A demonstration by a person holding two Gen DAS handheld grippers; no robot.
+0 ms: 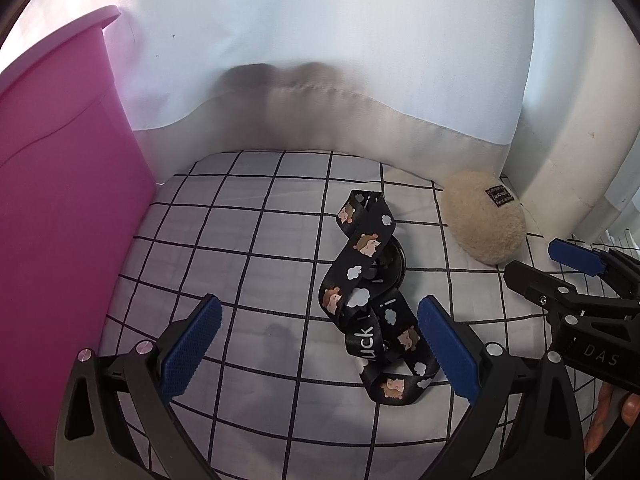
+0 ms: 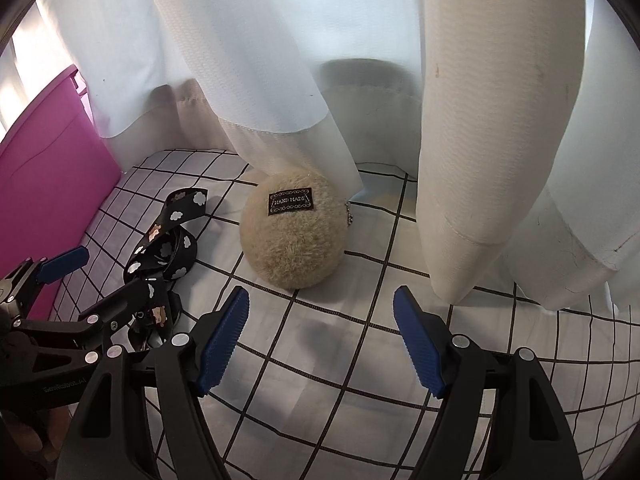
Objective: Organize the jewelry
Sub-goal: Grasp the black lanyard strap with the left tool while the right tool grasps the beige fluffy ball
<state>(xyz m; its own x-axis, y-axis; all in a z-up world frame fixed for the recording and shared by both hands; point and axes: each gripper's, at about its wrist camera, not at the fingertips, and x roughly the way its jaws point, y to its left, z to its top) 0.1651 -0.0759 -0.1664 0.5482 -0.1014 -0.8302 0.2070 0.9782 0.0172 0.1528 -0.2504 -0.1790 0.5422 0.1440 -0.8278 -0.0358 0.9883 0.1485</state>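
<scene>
1. Left claw [image 1: 320, 344]: spread wide, holding nothing, hovering over the near coils of the black printed lanyard [image 1: 370, 300].
2. Right claw [image 2: 322, 340]: spread wide, holding nothing, short of the fluffy beige pouch [image 2: 294, 228].
3. Checked tabletop [image 2: 360, 360]: lanyard mid-surface; pouch toward the far edge by the curtain [image 2: 260, 60]; pink bin [image 1: 60, 200] along the left edge.
</scene>
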